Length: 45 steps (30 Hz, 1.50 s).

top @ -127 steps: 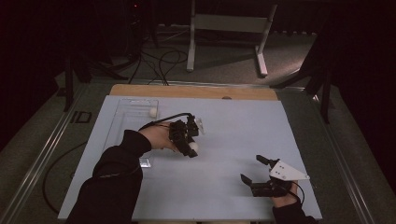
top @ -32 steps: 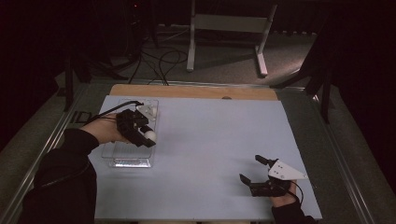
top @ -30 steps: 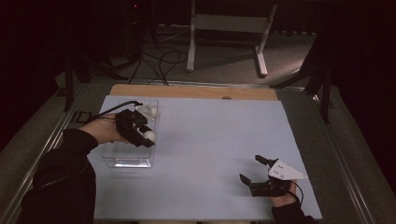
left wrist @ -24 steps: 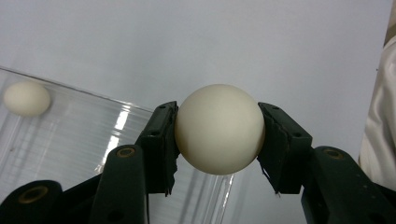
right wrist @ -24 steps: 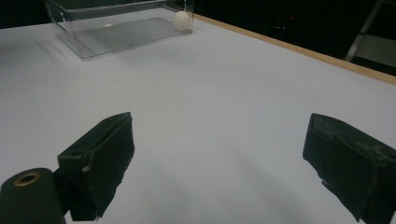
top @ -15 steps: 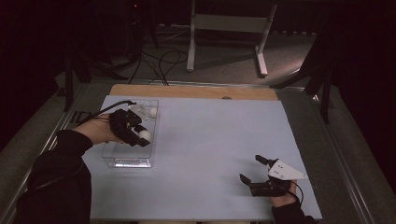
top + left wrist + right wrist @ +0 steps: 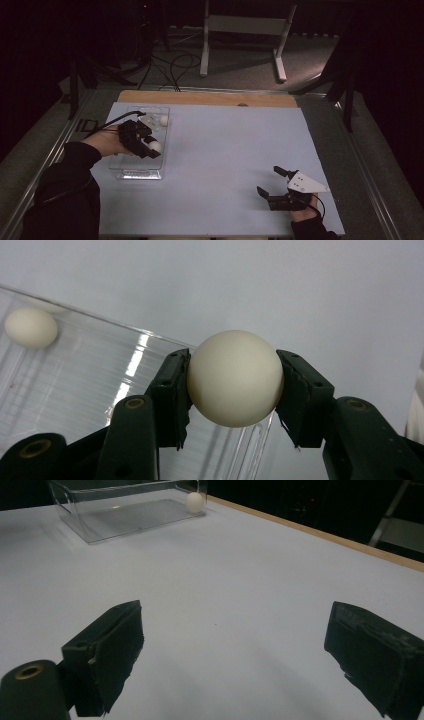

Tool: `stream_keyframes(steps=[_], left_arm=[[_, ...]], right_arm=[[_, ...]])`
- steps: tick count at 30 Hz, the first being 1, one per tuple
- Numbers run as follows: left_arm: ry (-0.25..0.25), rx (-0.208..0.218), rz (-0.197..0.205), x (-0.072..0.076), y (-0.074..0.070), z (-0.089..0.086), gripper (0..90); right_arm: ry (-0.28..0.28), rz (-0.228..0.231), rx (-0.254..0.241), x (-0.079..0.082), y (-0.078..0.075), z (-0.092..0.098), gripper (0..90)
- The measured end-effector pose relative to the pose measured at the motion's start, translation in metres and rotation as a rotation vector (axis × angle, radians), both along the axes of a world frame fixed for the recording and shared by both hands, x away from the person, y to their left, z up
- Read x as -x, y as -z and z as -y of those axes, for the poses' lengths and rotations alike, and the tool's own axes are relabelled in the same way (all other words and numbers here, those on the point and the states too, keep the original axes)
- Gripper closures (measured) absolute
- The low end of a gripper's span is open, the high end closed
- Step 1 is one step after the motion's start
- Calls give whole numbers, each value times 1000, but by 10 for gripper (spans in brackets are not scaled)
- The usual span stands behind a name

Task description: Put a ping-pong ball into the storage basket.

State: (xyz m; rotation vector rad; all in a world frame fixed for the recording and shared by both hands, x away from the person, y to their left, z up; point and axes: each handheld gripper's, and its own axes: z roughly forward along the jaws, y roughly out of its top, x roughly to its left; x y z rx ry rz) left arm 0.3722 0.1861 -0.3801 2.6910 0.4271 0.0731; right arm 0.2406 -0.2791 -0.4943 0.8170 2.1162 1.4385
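Left gripper view: the white ball, pinched by the left hand-held gripper, has been carried over the clear tray, ready for release.

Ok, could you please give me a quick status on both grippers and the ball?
Left gripper shut on white ball, over clear tray. Right gripper open, empty. Second ball already in tray.

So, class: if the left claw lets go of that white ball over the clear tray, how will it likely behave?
The white ball is round and smooth, so it would probably roll. The clear tray has raised walls, likely stopping it. Held by two pads only, it may slip easily.
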Motion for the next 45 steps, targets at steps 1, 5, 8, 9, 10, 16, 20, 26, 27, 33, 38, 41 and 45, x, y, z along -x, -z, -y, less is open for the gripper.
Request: stream_keyframes(steps=[1, 5, 8, 9, 10, 16, 20, 26, 27, 33, 38, 41, 45], left_arm=[[-2, 1, -2, 0, 2, 0, 517], [-7, -2, -6, -1, 6, -1, 517], [-3, -5, -7, -1, 11, -1, 517], [-3, -6, -7, -1, 11, -1, 517], [-3, -6, -7, -1, 11, -1, 517], [5, -23, -18, -3, 21, 1, 516], [16, -22, -21, -4, 27, 2, 516], [19, -25, -23, -4, 33, 2, 516], [23, -25, -23, -4, 33, 2, 516], [18, -23, -32, -4, 37, 0, 516], [16, -31, -39, -5, 42, -1, 515], [11, -33, -43, -6, 43, -1, 515], [-3, -30, -52, -7, 44, -2, 515]], right_arm=[[0, 0, 0, 0, 0, 0, 88], [-1, 0, 0, 0, 0, 0, 88], [-2, 0, 1, 0, 0, 0, 88], [-1, 0, 1, 0, 0, 0, 88], [-1, 0, 1, 0, 0, 0, 88], [0, 3, -1, 0, -1, 0, 88], [2, 4, -2, 0, -1, 1, 88], [2, 3, -2, 1, -1, 1, 88], [2, 3, -3, 0, -1, 1, 88], [2, 4, -1, 0, -1, 1, 88], [1, 4, -1, 1, -1, 1, 88], [3, 4, -1, 0, -1, 1, 88], [1, 4, 0, 0, 0, 1, 88]])
